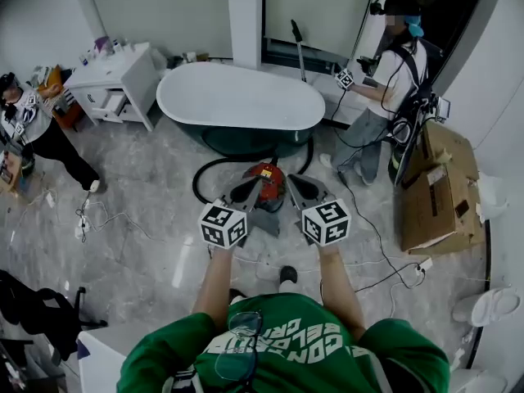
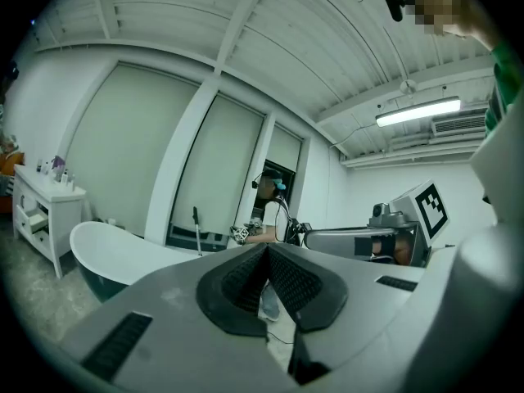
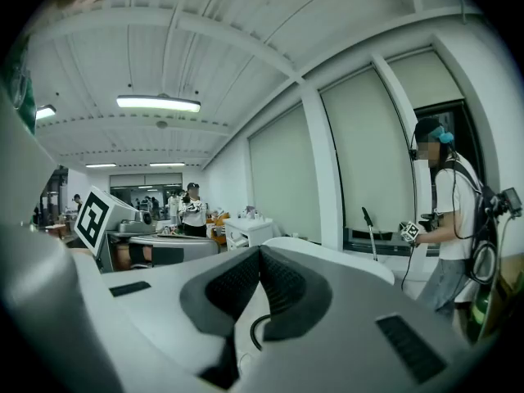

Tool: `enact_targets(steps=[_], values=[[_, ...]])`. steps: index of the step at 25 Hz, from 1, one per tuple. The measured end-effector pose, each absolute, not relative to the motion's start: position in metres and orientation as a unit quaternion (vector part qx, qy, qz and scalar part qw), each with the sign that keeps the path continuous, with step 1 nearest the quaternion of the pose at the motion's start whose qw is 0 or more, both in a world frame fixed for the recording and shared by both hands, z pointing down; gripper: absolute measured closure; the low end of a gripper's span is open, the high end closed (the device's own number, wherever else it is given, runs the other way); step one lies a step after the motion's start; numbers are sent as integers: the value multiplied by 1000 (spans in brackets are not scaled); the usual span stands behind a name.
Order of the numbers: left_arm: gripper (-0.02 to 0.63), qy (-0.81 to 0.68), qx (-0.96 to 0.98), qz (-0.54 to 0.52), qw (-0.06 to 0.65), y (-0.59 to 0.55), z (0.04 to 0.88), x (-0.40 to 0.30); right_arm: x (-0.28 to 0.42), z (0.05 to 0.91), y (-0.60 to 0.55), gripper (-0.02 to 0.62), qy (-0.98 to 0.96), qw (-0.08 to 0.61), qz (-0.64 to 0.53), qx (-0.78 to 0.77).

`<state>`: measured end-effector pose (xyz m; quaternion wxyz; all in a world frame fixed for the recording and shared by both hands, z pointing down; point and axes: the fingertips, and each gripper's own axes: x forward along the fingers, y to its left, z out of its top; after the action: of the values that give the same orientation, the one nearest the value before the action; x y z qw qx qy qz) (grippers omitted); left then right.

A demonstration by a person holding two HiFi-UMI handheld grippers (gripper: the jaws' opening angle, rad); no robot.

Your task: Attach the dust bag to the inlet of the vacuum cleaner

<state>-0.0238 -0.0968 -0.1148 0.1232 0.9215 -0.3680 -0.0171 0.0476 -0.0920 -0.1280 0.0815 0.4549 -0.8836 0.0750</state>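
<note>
Left gripper (image 1: 244,195) and right gripper (image 1: 301,191): both fully closed, nothing held. Red canister vacuum cleaner (image 1: 267,178) stands on the grey marble floor (image 1: 147,244) beyond them, near the white oval bathtub (image 1: 237,97).

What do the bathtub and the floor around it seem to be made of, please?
The bathtub: probably acrylic or enamel, glossy white above, dark below, judging by its smooth sheen. The floor: likely polished marble or marble-look tile, grey with pale veins and reflections.
</note>
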Motion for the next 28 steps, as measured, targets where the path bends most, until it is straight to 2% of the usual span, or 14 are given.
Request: enact_targets(steps=[14, 28], values=[[601, -351, 929, -15, 114, -110, -125, -30, 35, -138, -100, 586, -881, 79, 59, 463], [601, -335, 936, -8, 110, -125, -128, -12, 52, -136, -114, 586, -872, 75, 64, 479]])
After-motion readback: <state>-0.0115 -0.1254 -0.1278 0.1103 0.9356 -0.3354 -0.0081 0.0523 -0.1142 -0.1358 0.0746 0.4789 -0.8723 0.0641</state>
